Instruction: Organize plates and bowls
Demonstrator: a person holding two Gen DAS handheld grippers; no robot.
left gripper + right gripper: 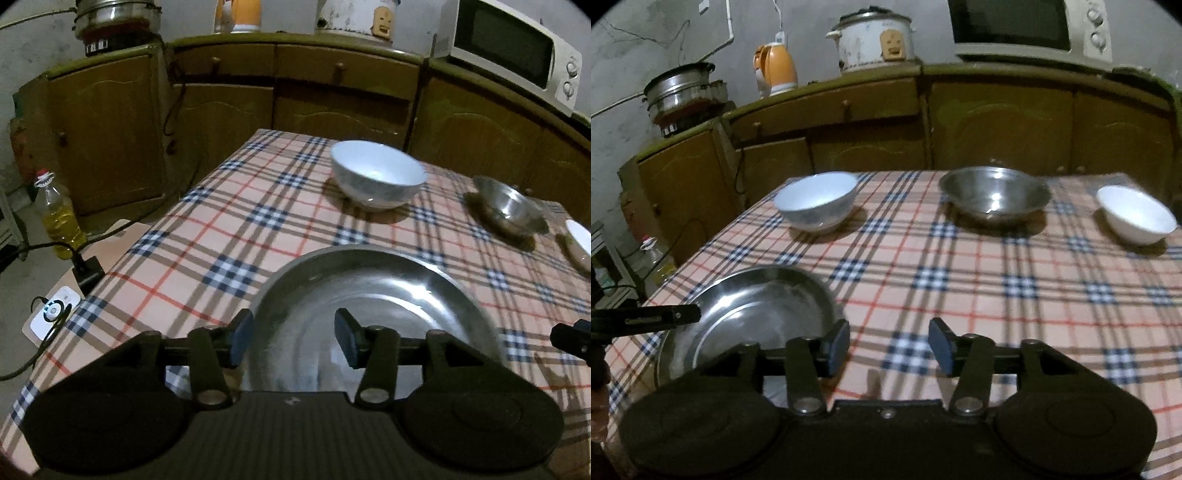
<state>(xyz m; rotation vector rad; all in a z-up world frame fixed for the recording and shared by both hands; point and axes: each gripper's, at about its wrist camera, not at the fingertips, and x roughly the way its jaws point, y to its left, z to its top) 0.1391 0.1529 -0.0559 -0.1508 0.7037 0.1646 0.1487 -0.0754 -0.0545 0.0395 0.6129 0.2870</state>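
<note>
A wide steel plate point(388, 288) lies on the near part of the checked tablecloth point(229, 236). My left gripper point(293, 339) stands open over the plate's near left rim, one pad outside the rim and one over the plate, neither pressing on it. In the right wrist view the plate point(757, 306) is at the lower left. My right gripper point(889, 347) is open just right of the plate, with only cloth between its pads. Farther back stand a large white bowl point(816, 201), a steel bowl point(993, 195) and a small white bowl point(1136, 214).
Brown cabinets point(229, 110) run behind the table, bearing a microwave point(517, 48), a rice cooker point(871, 40), an orange kettle point(777, 68) and a steel pot point(679, 88). Left of the table an oil bottle point(59, 214), cables and a white device point(53, 310) sit low down.
</note>
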